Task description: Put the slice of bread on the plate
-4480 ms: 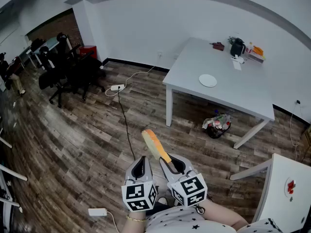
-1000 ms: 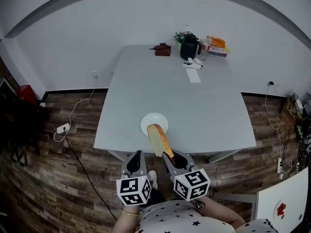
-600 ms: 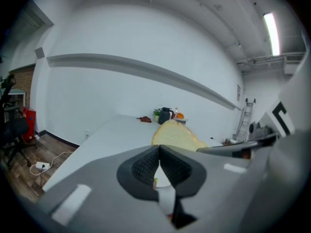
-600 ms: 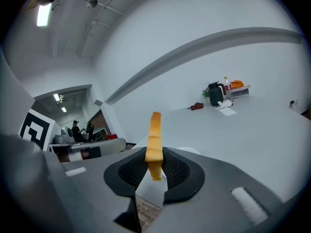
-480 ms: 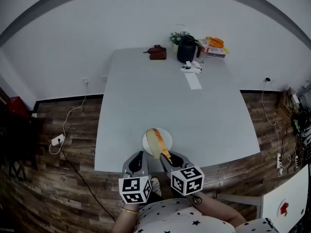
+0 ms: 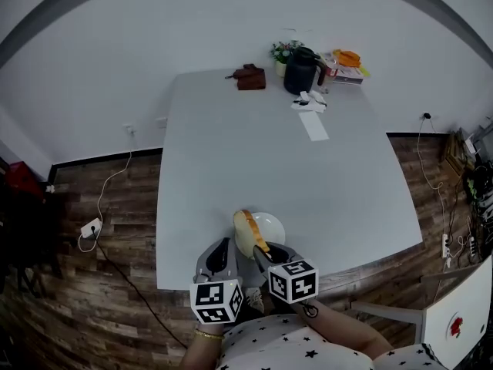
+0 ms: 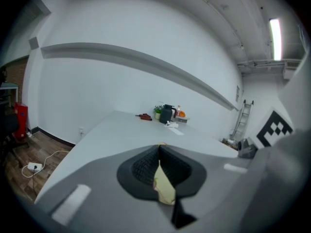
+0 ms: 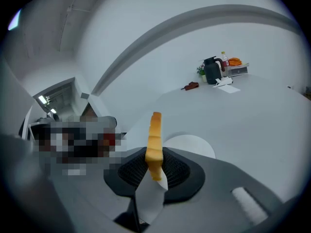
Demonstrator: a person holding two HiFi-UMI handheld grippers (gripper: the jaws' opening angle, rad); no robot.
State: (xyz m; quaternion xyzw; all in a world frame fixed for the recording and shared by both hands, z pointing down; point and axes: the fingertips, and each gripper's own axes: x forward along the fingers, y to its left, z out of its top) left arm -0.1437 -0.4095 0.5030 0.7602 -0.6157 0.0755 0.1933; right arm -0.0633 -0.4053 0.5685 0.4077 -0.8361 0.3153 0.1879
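Right claw (image 8: pixel 154 160) is pinching the bread (image 8: pixel 155 135) by its bottom edge, and the slice stands up on edge out of the pads with its crust facing the right gripper view. The head view puts it in the air over the near edge of the bench (image 6: pixel 254 145), at the left rim of the plate (image 6: pixel 276 223), not yet down on it. Left claw (image 7: pixel 159 152) is pressed together with no bread in it, hanging just beside the right one.

How will the bread handle? It looks light and soft, and it would probably crush or tear under a hard squeeze. The crumb is matte, so slipping seems unlikely. The hold is low on one edge, which leaves most of the slice unsupported, and a quick tilt could make it flop or bend. A gentle pinch at the crust looks like the sensible grip, since that is likely the firmest part. To land flat it will need laying over before the pads let go.

The count:
- One slice of bread.
- One plate, white and bare, sitting by the bench's near edge.
- Two claws.
- At the far edge, one dark jug (image 6: pixel 300 72), one brown item (image 6: pixel 248 77) and a small cluster of bits by the far right corner that is too small to count.
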